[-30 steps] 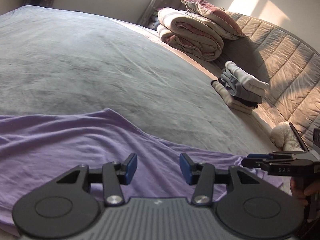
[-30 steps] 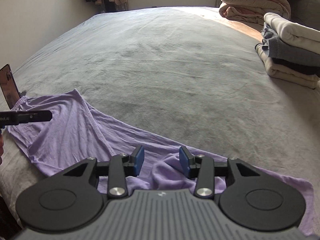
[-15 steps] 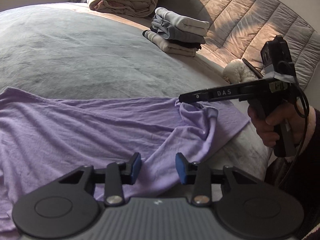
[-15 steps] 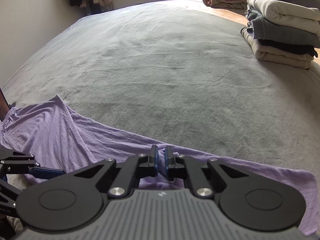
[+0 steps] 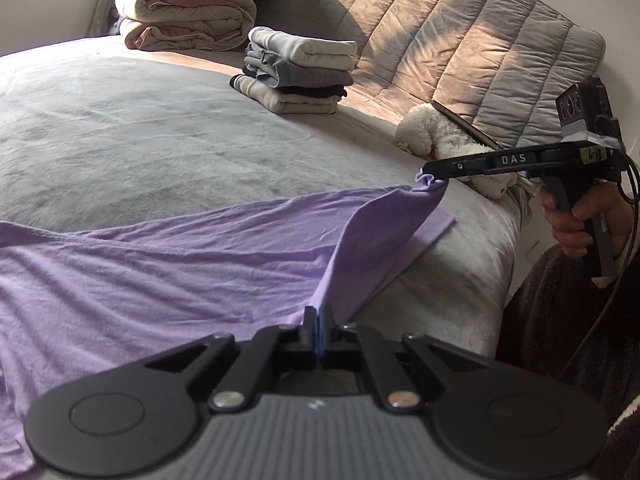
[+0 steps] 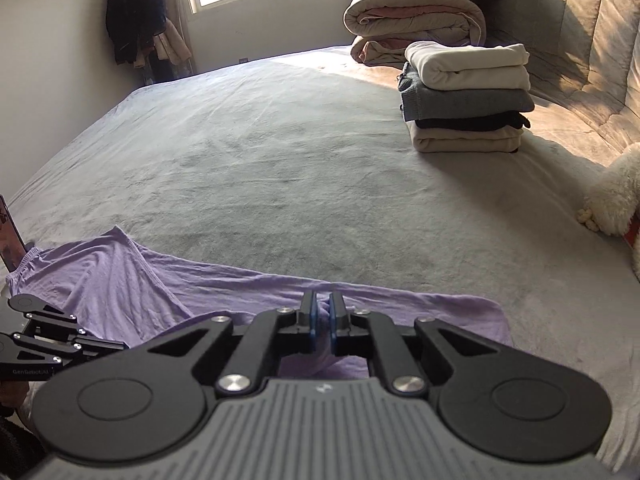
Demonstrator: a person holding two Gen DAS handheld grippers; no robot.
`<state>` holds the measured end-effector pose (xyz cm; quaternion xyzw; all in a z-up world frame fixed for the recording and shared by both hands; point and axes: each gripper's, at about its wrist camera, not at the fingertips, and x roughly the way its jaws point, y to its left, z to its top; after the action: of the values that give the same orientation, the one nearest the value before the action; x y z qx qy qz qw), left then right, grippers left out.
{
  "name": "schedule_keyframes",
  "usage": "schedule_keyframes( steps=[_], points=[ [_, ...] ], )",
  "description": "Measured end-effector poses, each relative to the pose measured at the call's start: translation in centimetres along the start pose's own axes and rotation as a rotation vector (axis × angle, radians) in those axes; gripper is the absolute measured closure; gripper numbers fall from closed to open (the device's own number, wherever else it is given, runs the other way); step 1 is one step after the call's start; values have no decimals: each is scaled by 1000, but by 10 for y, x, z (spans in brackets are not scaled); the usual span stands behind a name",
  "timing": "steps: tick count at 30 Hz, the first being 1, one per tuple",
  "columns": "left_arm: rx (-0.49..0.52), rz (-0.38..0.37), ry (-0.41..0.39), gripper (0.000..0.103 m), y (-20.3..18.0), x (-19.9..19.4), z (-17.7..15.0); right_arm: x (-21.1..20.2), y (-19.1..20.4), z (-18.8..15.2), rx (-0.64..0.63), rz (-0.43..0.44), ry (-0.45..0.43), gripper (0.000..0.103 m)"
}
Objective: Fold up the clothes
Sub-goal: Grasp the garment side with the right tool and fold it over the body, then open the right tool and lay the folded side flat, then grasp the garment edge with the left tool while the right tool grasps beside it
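Looking through the left wrist view, I see my left gripper point(image 5: 319, 316) clenched on the purple garment point(image 5: 168, 272) at lower centre, while my right gripper point(image 5: 430, 171) pinches its corner at right. In the right wrist view, that gripper point(image 6: 323, 312) grasps purple cloth spread along the lower frame, on the grey bed point(image 6: 304, 168).

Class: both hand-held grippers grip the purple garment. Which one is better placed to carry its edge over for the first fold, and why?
Probably the right hand-held gripper: it has already raised a corner of the purple garment off the bed, while the left hand-held gripper pinches cloth low.
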<state>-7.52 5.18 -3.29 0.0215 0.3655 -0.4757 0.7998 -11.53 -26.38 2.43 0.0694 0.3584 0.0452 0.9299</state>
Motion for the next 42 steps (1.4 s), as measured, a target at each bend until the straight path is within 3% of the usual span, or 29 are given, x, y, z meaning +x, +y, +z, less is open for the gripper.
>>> schedule_keyframes(
  steps=[4,9,12,14,15,16,17,18,26,31,34,42],
  points=[
    [35,-26,34,103,-3,-2,-6,-10,-10,-15,22,-26,33,95],
    [75,-57,115,103,-6,2,-14,-11,-13,-31,25,-50,141,94],
    [83,-43,138,101,-4,2,-15,-14,-11,-36,13,-54,161,88],
    [58,-15,121,93,2,-2,-13,-14,-9,-33,7,-47,147,82],
    [41,0,110,89,7,-5,-10,-13,-8,-31,7,-42,142,77],
    [22,21,92,76,12,-8,-8,-11,-6,-29,3,-36,137,66],
    [2,49,71,66,19,-12,-5,-8,-4,-26,-6,-30,133,64],
    [-20,78,49,64,25,-16,-3,-3,-2,-23,-17,-25,133,64],
    [-175,319,-83,58,91,-35,19,36,20,-15,-61,55,157,64],
    [-281,531,-221,58,130,-40,24,56,38,-13,-99,115,188,64],
    [-306,590,-255,58,148,-39,27,65,46,-12,-130,140,199,64],
    [-305,623,-198,59,170,-22,27,79,45,-19,-185,135,235,65]
  ],
)
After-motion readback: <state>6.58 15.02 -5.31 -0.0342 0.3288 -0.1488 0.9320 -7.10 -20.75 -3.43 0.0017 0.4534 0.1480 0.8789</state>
